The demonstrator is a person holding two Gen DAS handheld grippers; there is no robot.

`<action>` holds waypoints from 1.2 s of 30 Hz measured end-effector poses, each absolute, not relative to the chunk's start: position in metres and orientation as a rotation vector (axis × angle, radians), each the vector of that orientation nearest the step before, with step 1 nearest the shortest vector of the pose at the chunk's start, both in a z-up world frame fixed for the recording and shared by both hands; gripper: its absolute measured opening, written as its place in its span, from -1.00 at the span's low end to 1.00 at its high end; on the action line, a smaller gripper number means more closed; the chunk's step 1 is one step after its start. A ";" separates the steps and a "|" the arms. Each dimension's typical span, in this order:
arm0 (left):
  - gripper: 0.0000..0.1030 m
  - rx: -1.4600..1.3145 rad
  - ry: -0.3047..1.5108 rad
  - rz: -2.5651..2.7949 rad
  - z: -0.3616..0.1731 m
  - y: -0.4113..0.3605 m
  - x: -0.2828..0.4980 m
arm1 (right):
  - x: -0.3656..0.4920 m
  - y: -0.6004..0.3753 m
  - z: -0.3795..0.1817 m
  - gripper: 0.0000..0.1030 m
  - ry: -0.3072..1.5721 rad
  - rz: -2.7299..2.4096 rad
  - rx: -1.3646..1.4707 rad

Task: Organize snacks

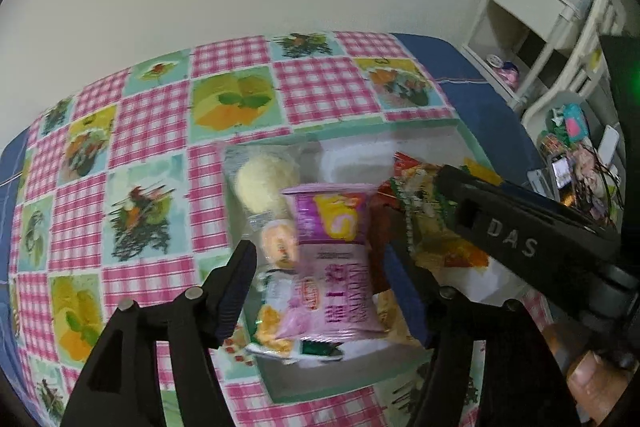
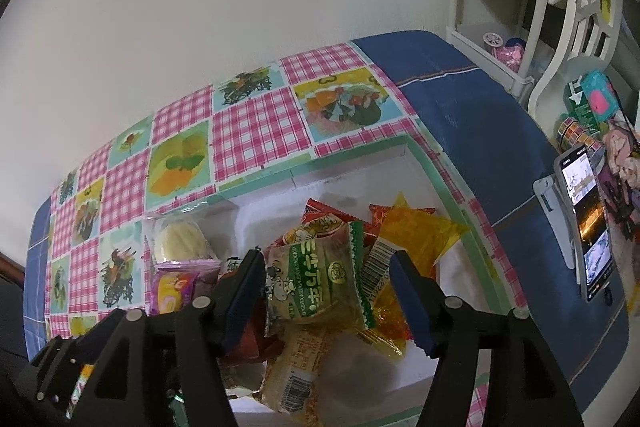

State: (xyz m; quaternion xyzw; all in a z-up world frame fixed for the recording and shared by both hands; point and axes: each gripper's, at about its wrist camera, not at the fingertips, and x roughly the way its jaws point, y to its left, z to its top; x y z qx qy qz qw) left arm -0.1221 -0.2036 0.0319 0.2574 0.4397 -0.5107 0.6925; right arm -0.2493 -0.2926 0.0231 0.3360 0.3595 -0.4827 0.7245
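Above the white box (image 2: pixel 452 155), the left gripper (image 1: pixel 320 277) is being held with jaws wide around a purple snack packet (image 1: pixel 332 259), untouched by either pad; the right gripper (image 2: pixel 332 291) is being held likewise wide over a green-edged packet (image 2: pixel 320 283); farther inside the box, a pale round bun (image 2: pixel 182 241) is being kept at the far left corner.

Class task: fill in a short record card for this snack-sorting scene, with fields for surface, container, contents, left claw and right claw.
surface: checked tablecloth
container: white box with a green rim
contents: pink packet, green-edged packet, orange wrapper, round cake
left claw: open, fingers either side of the pink packet; contact unclear
right claw: open above the green-edged packet, not gripping
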 end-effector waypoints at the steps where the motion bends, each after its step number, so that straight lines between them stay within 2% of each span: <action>1: 0.32 0.566 0.980 -1.117 0.033 -0.201 -0.118 | -0.249 -0.292 0.024 0.34 0.794 -1.064 0.739; 3: 0.36 0.542 0.968 -1.056 0.035 -0.195 -0.107 | -0.247 -0.290 0.025 0.34 0.799 -1.061 0.732; 5: 0.50 0.524 0.947 -0.971 0.036 -0.189 -0.095 | -0.244 -0.287 0.027 0.34 0.804 -1.057 0.721; 15: 0.51 0.489 0.925 -0.696 0.031 -0.166 -0.052 | -0.223 -0.270 0.035 0.35 0.836 -1.020 0.642; 17: 0.51 0.490 0.929 -0.677 0.030 -0.164 -0.049 | -0.219 -0.267 0.035 0.43 0.842 -1.014 0.629; 19: 0.51 0.510 0.934 -0.651 0.027 -0.164 -0.048 | -0.215 -0.264 0.035 0.69 0.844 -1.008 0.617; 22: 0.51 0.542 0.933 -0.614 0.023 -0.161 -0.046 | -0.212 -0.259 0.035 0.93 0.843 -0.999 0.606; 25: 0.51 0.531 0.950 -0.610 0.023 -0.154 -0.043 | -0.209 -0.252 0.036 1.00 0.839 -0.996 0.595; 36: 0.51 0.511 0.960 -0.556 0.025 -0.108 -0.031 | -0.199 -0.219 0.029 1.00 0.852 -0.968 0.562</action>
